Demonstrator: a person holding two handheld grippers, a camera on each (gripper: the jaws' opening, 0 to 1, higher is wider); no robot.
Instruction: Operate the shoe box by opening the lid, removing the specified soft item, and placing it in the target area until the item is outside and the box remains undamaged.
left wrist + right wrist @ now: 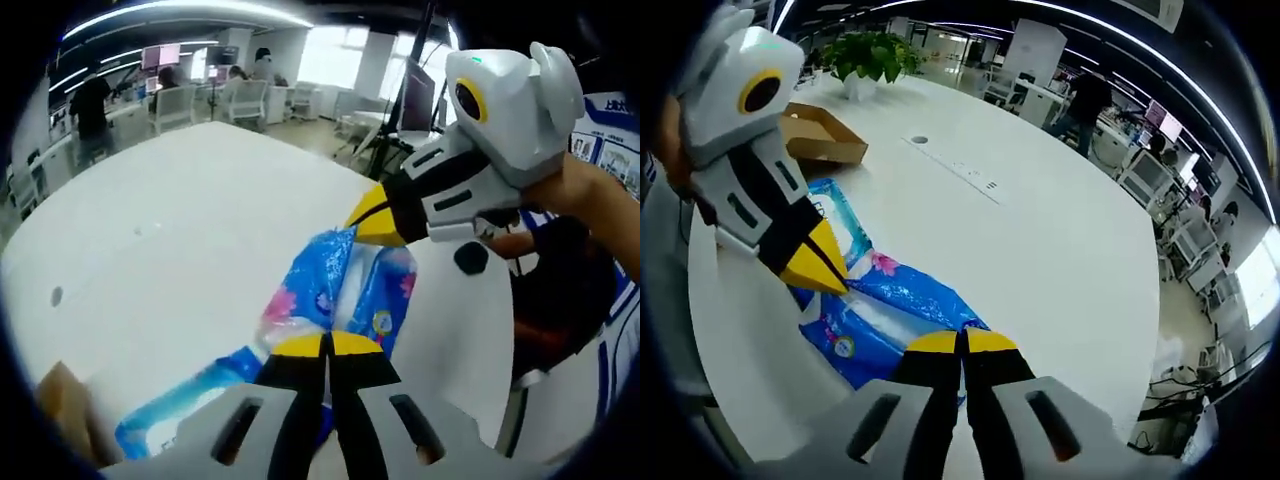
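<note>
A wide white worktop (1060, 240) carries an open cardboard shoe box (820, 135) near a potted plant (870, 55). A blue plastic soft pack (340, 285) lies outside the box, stretched between both tools. The left gripper (327, 345) is clenched on one end, the right gripper (961, 342) clenched on the other.

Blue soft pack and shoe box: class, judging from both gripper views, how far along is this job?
Done: the blue soft pack is out of the cardboard box, which sits open behind it. In hand: the left gripper and right gripper each pinch an end of the pack over the white table. Left: releasing it in the target area.
</note>
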